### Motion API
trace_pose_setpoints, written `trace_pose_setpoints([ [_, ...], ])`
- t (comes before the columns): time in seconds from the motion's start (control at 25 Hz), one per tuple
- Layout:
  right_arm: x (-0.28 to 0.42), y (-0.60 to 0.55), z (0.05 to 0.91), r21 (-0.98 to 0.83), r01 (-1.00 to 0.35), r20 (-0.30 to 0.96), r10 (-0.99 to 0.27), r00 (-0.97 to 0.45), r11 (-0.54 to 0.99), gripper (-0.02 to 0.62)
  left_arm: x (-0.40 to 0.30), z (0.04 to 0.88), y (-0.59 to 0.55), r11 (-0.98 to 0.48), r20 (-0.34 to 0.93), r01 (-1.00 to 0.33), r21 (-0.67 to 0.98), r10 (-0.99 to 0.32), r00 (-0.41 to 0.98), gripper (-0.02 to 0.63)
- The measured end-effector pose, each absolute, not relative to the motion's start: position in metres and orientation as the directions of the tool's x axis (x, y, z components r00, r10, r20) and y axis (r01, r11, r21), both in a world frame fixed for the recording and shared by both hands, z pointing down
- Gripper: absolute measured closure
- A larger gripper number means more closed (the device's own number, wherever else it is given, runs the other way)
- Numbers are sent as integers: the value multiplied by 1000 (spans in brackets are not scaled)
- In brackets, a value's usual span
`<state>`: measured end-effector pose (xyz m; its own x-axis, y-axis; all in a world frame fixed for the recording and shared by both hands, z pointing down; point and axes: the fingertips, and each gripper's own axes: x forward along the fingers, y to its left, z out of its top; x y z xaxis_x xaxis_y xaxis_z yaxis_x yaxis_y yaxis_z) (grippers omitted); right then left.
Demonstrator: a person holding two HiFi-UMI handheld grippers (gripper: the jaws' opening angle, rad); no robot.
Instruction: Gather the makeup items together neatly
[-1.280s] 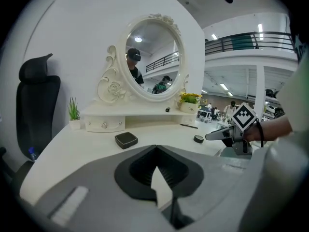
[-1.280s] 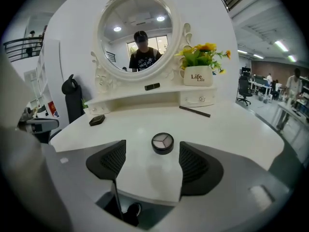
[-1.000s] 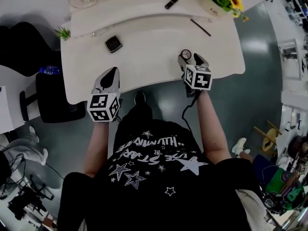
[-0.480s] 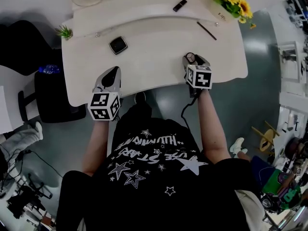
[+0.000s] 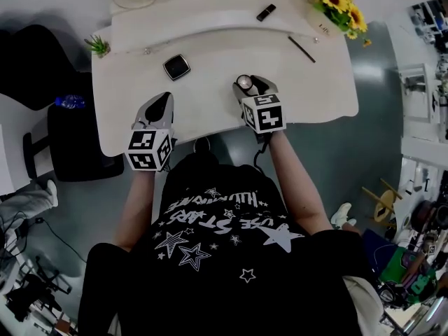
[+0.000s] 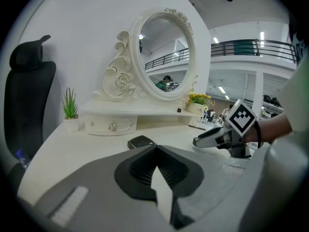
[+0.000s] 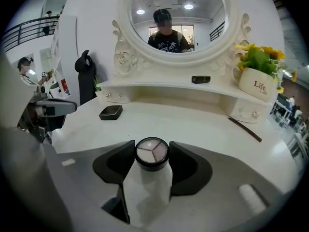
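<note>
- White dressing table [image 5: 210,110]: the work surface. The makeup items lie well apart on it, so the gathering looks barely begun.
- Round pot [image 7: 151,152], black wall, clear lid over three pale shades: pinched upright in the right gripper [image 7: 151,161], over the front middle of the table. The jaws have just been closing and their pads now press its sides. Keeping the lid uppermost suits setting it down flat. Whether it is clear of the tabletop cannot be told.
- Square black compact [image 5: 176,66]: flat on the table, left of the pot and further back, near but apart. It is probably the gathering spot, since the pot is held toward that side.
- Left gripper [image 6: 155,148]: jaws pressed together, nothing between them. It sits low at the front left edge, aimed toward the compact and out of the other gripper's way.
- Thin dark pencil [image 5: 302,49]: flat at the back right, well apart from the rest.
- Small black tube [image 5: 266,12]: on the raised shelf under the mirror [image 7: 170,18], not yet fetched.
- Sunflower pot [image 5: 336,2] and small green plant [image 5: 98,45]: decoration at the two back corners, not part of the set.
</note>
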<state>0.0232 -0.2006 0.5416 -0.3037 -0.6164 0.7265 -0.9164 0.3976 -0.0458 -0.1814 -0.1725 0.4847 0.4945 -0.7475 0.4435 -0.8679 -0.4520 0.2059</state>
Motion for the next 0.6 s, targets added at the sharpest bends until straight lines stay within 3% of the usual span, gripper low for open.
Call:
trace_pose_setpoints([
  [0.6, -50, -194, 560, -61, -854, 749, -542, -381, 516, 342, -214, 490, -166, -405, 446, -889, 214, -769, 458, 604],
])
